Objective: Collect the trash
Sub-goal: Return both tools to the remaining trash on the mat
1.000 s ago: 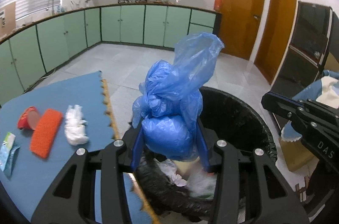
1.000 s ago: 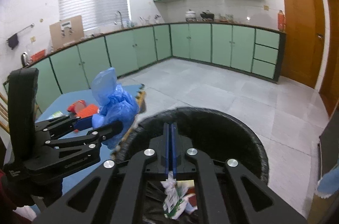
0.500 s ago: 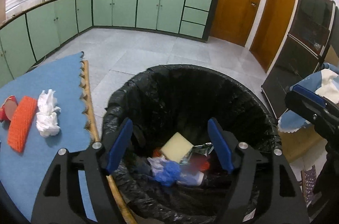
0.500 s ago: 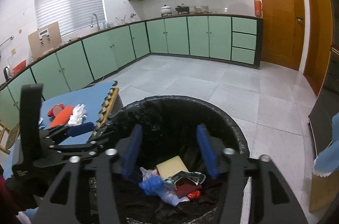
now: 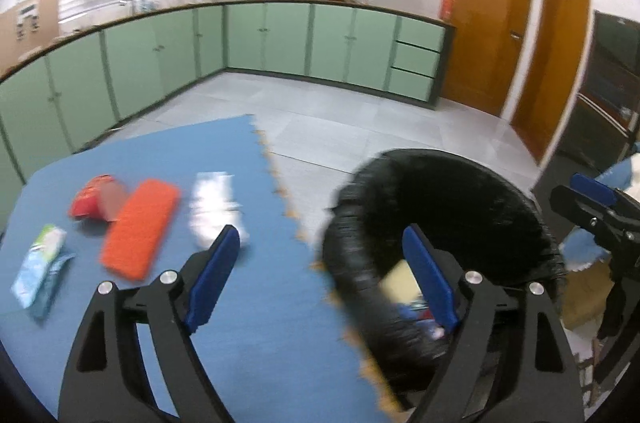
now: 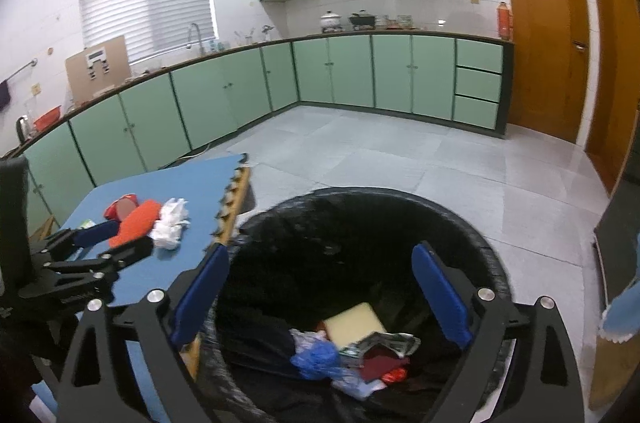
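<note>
Left of the trash bin, your left gripper is spread and empty. Aim at the white tissue wad; pinch its middle. Your right gripper hangs released over the bin.

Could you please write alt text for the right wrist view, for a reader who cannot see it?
The open right gripper hangs over a black-lined trash bin holding a blue bag, a yellow sponge and wrappers. To its left, the open left gripper reaches over a blue mat towards remaining trash.
</note>
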